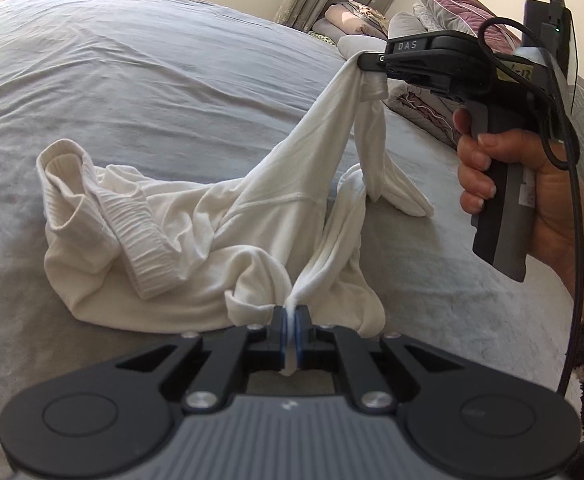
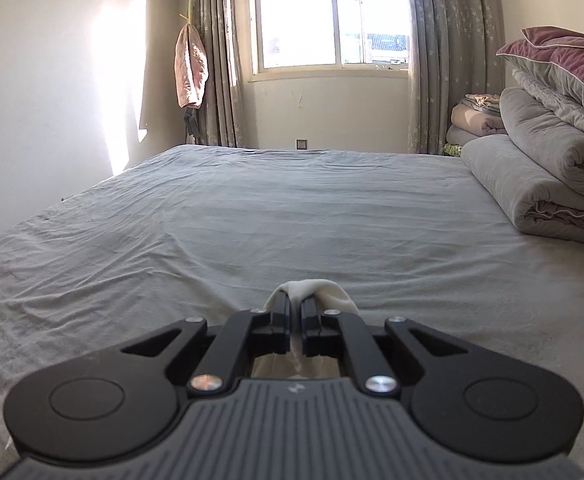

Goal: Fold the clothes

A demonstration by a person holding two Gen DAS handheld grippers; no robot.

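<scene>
Nearest to you, your left claw (image 1: 290, 326) is pinched tight on a thin twist of the white garment (image 1: 179, 236), the cloth running between its blue pads (image 1: 279, 328) and out behind them. From that pinch the garment spreads over the grey bed sheet (image 1: 131, 92), crumpled, with a ribbed cuff (image 1: 143, 248) folded across it on the left. Further along, one part of the fabric climbs as a taut strand up to your right claw (image 1: 366, 63), which is closed on it and holds it clear of the bed; a loose end droops below the grip. Your right hand (image 1: 508, 184) wraps the handle of that tool, a black cable (image 1: 572, 216) trailing beside it. In the right wrist view the same claw (image 2: 296, 320) is clamped on a fold of white cloth (image 2: 316, 290) bunched over its tips. Beyond lie rolled quilts (image 2: 532, 184) at the bed's right side, then curtains (image 2: 452, 60) and a window (image 2: 332, 16).
</scene>
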